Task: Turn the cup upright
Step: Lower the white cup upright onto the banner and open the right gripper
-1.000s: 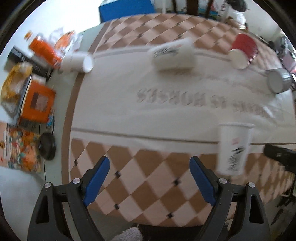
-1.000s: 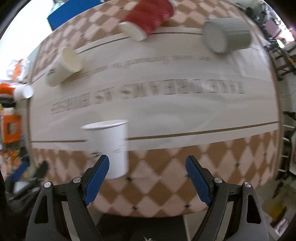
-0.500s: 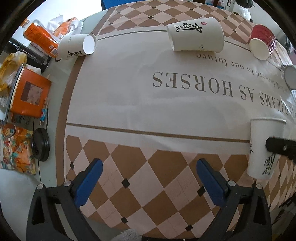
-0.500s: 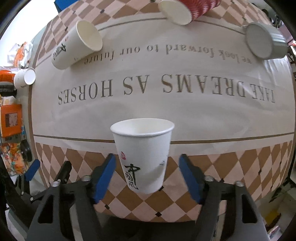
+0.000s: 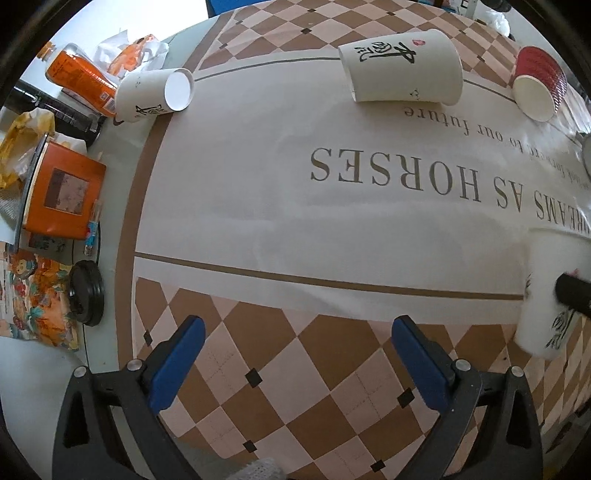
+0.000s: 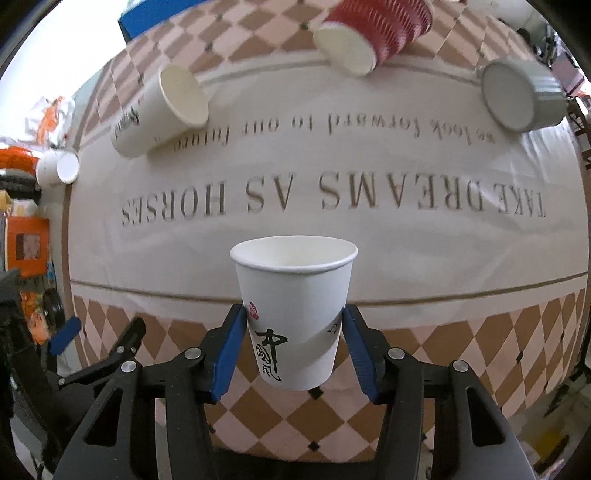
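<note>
- Brown and pink checks run along the near strip of the tablecloth (image 6: pixel 461 354), and past that there's a wide cream band printed with "TAKE DREAMS AS HORSES", upside down from where both tongs look.
- The table's near edge curves under both tongs. Its left edge is crowded with stuff off the cloth: an orange box (image 5: pixel 61 201), an orange bottle (image 5: pixel 83 79), a black lid (image 5: pixel 86 291) and some snack wrappers.
- Room to move: the cream band ahead of the left tongs (image 5: pixel 295 360) is bare cloth, and the lying cups all sit at the far side.
- Far side, from the right tongs' camera: a big paper cup (image 6: pixel 162 112) on its side to the far left, a red cup (image 6: pixel 373 35) on its side straight ahead, and a grey mug (image 6: pixel 521 98) tipped over to the far right. A small paper cup (image 6: pixel 57 170) lies by the left edge.
- The right tongs (image 6: pixel 293 345) have closed onto the white cup (image 6: pixel 295 314), blue pads pressed against both sides of its lower half. The cup is upright, mouth up, right between the fingers over the checked strip.
- The left tongs sit wide apart, gripping nothing, low over the near checks. From there the white cup is off to the right, a bit blurry.
</note>
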### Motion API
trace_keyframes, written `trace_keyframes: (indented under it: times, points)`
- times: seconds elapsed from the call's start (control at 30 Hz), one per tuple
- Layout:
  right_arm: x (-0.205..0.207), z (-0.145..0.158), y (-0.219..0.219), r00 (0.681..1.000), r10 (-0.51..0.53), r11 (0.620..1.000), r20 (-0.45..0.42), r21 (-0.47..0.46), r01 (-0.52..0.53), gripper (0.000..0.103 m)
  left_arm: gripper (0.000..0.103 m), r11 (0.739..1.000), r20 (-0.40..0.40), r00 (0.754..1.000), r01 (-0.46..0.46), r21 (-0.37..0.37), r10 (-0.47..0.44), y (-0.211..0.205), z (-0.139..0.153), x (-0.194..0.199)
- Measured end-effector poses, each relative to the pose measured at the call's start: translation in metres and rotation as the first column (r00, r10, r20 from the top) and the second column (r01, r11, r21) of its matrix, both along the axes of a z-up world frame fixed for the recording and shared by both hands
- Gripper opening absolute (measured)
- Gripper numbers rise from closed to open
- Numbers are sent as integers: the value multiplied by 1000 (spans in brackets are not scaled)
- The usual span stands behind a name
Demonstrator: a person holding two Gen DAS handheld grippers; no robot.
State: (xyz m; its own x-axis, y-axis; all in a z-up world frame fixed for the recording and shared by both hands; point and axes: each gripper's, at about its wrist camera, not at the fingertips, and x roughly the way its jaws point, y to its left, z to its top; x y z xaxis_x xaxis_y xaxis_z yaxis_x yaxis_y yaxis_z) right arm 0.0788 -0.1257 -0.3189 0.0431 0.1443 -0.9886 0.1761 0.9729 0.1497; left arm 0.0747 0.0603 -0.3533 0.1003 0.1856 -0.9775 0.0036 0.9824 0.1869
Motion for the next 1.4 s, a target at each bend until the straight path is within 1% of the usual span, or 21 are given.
trace_keyframes:
  times: [0.13, 0.23, 0.33, 0.37, 0.47, 0.57, 0.6, 0.7, 0.77, 0.83, 0.93, 1.0, 1.03, 1.1, 1.23, 1.3, 1.4]
  points:
    - [6, 13, -10, 991, -39, 999, 125, -4, 39, 55, 103, 1000, 3, 1000, -28, -15, 28, 2, -1, 7]
    - [11, 23, -20, 966, -78, 996, 245, -13, 83, 55, 103, 996, -19, 998, -66, -53, 65, 2, -8, 17]
    - [13, 29, -23, 921, -99, 992, 376, -33, 120, 55, 103, 993, -29, 996, -87, -83, 84, -2, -15, 25]
    - [13, 31, -23, 899, -96, 990, 428, -49, 129, 55, 103, 992, -32, 996, -86, -90, 83, -4, -17, 27]
    - [13, 27, -24, 844, -82, 984, 530, -92, 153, 55, 103, 994, -39, 998, -62, -95, 58, -12, -27, 32]
    - [8, 15, -23, 810, -70, 976, 582, -129, 177, 55, 103, 997, -41, 999, -32, -75, 29, -17, -36, 33]
    - [7, 13, -23, 806, -67, 974, 587, -136, 180, 55, 103, 997, -30, 999, -29, -77, 27, -17, -36, 33]
    - [-7, 9, -22, 781, -48, 971, 623, -153, 182, 56, 103, 998, -11, 1000, -1, -63, 1, -20, -34, 32]
    - [-14, 8, -19, 776, -38, 970, 629, -163, 179, 56, 103, 998, -12, 1000, 9, -63, -10, -20, -34, 31]
    - [-21, 6, -15, 779, -26, 969, 627, -177, 175, 57, 103, 998, -12, 1000, 24, -58, -25, -21, -32, 30]
    - [-29, 3, -12, 793, -28, 968, 609, -180, 173, 58, 103, 998, -11, 999, 40, -48, -41, -26, -33, 25]
    - [-32, 1, -13, 810, -39, 970, 585, -172, 171, 59, 103, 998, -5, 999, 48, -49, -49, -28, -29, 20]
    - [-34, 0, -13, 817, -42, 970, 575, -171, 170, 61, 103, 997, 0, 999, 52, -49, -53, -31, -27, 9]
    - [-41, 3, -13, 819, -45, 970, 572, -171, 172, 72, 103, 996, 15, 997, 71, -47, -70, -32, -20, 1]
    - [-59, 16, -16, 820, -51, 965, 569, -183, 188, 78, 103, 994, 43, 994, 99, -47, -97, -40, -6, -14]
    - [-67, 25, -19, 823, -66, 962, 564, -184, 203, 82, 103, 993, 58, 993, 109, -49, -106, -44, 6, -23]
    - [-76, 40, -27, 837, -90, 953, 539, -197, 229, 90, 103, 992, 82, 991, 114, -48, -110, -50, 24, -29]
